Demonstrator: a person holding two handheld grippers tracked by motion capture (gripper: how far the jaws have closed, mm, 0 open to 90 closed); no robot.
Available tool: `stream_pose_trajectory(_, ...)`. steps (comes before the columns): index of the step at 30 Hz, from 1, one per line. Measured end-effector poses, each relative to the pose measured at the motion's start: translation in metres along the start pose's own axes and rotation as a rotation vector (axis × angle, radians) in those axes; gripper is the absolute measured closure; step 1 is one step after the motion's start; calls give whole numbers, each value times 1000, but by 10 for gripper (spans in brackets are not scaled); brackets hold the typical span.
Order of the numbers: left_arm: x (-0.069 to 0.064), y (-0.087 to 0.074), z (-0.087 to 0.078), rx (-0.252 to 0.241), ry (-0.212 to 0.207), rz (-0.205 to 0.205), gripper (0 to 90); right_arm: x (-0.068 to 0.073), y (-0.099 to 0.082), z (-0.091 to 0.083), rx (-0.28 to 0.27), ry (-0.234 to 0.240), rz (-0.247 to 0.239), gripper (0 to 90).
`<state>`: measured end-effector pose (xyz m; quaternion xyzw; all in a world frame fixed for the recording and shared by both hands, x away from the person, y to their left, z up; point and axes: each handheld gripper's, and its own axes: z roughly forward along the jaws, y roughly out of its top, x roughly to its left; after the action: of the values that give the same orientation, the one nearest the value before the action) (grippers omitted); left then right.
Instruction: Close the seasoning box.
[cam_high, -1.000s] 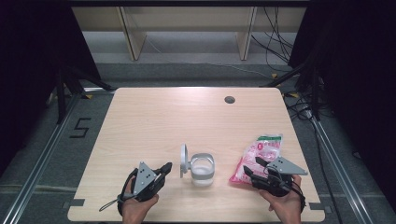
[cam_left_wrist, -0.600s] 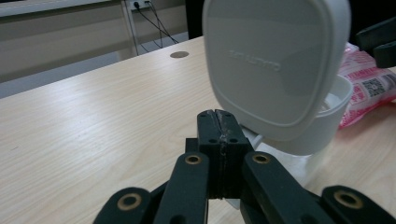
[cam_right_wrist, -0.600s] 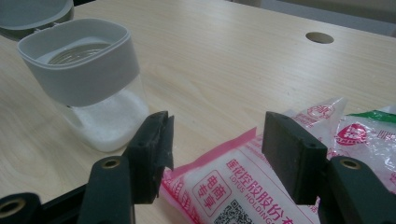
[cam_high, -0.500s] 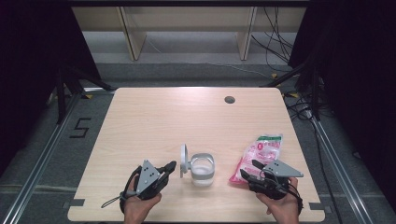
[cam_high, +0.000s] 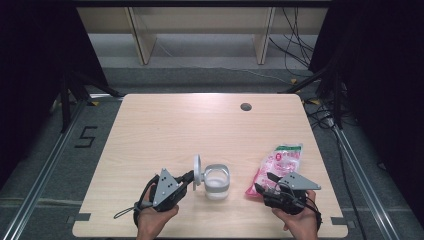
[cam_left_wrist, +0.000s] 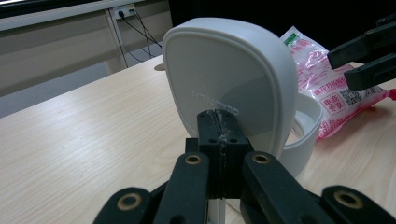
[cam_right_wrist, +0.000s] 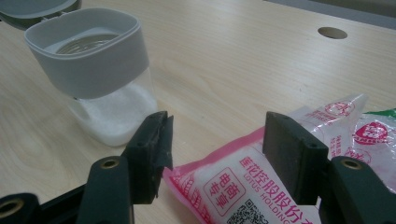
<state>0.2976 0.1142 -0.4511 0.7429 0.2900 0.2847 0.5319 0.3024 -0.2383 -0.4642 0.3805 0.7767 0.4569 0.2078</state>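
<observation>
On pale woodgrain: left hand-held gripper (cam_left_wrist: 219, 126) closed against smooth rounded lid (cam_left_wrist: 224, 70); right hand-held gripper (cam_right_wrist: 215, 140) open over glossy pink bag (cam_right_wrist: 261, 186).

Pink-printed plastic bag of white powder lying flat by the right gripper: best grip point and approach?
Likely the near corner of the pink-printed plastic bag, approached low from the person's side. It lies flat and limp on the wooden table, so only a thin edge fits the jaws. The right gripper already straddles that corner, open.

In the left gripper view the raised lid (cam_left_wrist: 224, 79) hides most of the jar (cam_left_wrist: 303, 135) behind it. In the right gripper view the pink bag (cam_right_wrist: 261, 186) runs off the bottom and right edges; its small print is unreadable.
</observation>
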Motion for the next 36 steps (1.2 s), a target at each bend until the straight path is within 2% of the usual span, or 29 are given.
stream_pose_trajectory(2, 0, 1, 0, 0, -1, 0, 892, 0, 0, -1, 6, -8, -2, 419)
stream_pose_trajectory(3, -1, 1, -1, 10, 3, -22, 892, -1, -1, 0, 8, -4, 4, 419)
stream_pose_trajectory(4, 0, 2, 0, -3, 1, -2, 892, -1, -1, 0, 5, -4, 16, 419)
stream_pose_trajectory(6, -1, 3, 0, -12, 0, 0, 892, -2, -1, 1, 8, -5, 3, 419)
stream_pose_trajectory(7, -1, 4, 0, -6, -3, 7, 892, 2, -1, 0, 13, -8, 29, 420)
stream_pose_trajectory(8, -3, 4, -1, 4, 0, -15, 892, -1, -1, 0, 10, -2, 5, 420)
stream_pose_trajectory(9, -2, 5, 0, -10, -1, 6, 892, 0, -1, 0, 11, -4, 15, 419)
stream_pose_trajectory(10, -2, 6, 0, -9, 1, 2, 892, 1, -1, 0, 13, -7, 29, 419)
stream_pose_trajectory(12, -3, 7, 0, -13, 2, 10, 891, 1, -1, 0, 14, -8, 26, 419)
stream_pose_trajectory(13, -4, 7, 0, -10, -2, -7, 892, 1, -1, 0, 14, -7, 26, 419)
stream_pose_trajectory(14, -4, 8, 0, -17, 1, 9, 892, 2, -1, 0, 15, -7, 34, 419)
stream_pose_trajectory(15, -5, 8, 0, -4, 1, -7, 892, 2, -1, 0, 16, -9, 36, 419)
stream_pose_trajectory(17, -6, 8, 1, -12, -3, 10, 892, 1, -1, 1, 9, -6, 21, 419)
stream_pose_trajectory(18, -8, 8, 1, 1, -5, 1, 892, -1, -1, 1, 6, -4, 0, 419)
stream_pose_trajectory(19, -9, 8, 2, -1, -7, -4, 892, 3, -1, 0, 21, -9, 37, 419)
stream_pose_trajectory(20, -10, 9, 2, 4, -10, 3, 892, 3, -1, 0, 21, -9, 37, 419)
stream_pose_trajectory(23, -12, 9, 6, -10, -20, 5, 892, -1, -1, 2, 5, 2, 3, 418)
stream_pose_trajectory(24, -14, 11, 6, 1, -20, 8, 892, 0, -1, 2, 8, -5, 2, 418)
stream_pose_trajectory(25, -15, 11, 6, -4, -24, 6, 891, 2, -1, 0, 23, -9, 24, 418)
stream_pose_trajectory(26, -15, 12, 8, -17, -28, 27, 892, 1, -1, 0, 26, -11, 13, 418)
stream_pose_trajectory(27, -17, 12, 8, -10, -31, 7, 892, 1, -1, 0, 23, -7, 8, 418)
stream_pose_trajectory(29, -18, 13, 10, -20, -34, 24, 891, 0, -1, 2, 11, 2, -1, 417)
stream_pose_trajectory(33, -19, 14, 9, -21, -49, 21, 866, 0, -1, 1, 8, -6, 9, 417)
stream_pose_trajectory(36, -17, 12, 6, -27, -55, 11, 810, 0, -1, 2, 4, -3, 4, 417)
